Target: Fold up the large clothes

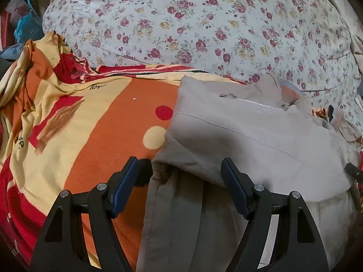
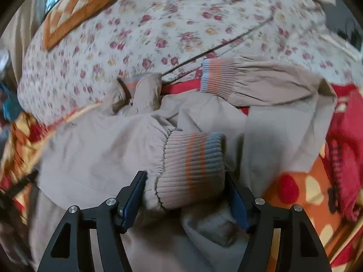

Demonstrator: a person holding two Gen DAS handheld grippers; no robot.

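A beige jacket [image 1: 249,136] with a silver zipper [image 1: 245,100] lies spread on an orange, red and yellow blanket [image 1: 102,124]. My left gripper [image 1: 180,162] is open above the jacket's folded left edge, and its pads touch nothing. In the right wrist view the jacket [image 2: 102,154] has one sleeve folded across its body. That sleeve's ribbed cuff [image 2: 195,167], striped orange and blue, lies between the jaws of my right gripper [image 2: 185,174]. The cuff looks unsqueezed and hides the right fingertip. The other sleeve's cuff [image 2: 217,77] lies farther back.
A quilt [image 1: 181,22] with a rose print fills the far side of the bed. An orange cushion [image 2: 77,11] rests on it. Crumpled red cloth [image 2: 344,147] lies at the right, on the blanket [image 2: 295,192]. The blanket bunches up at the left edge [image 1: 34,68].
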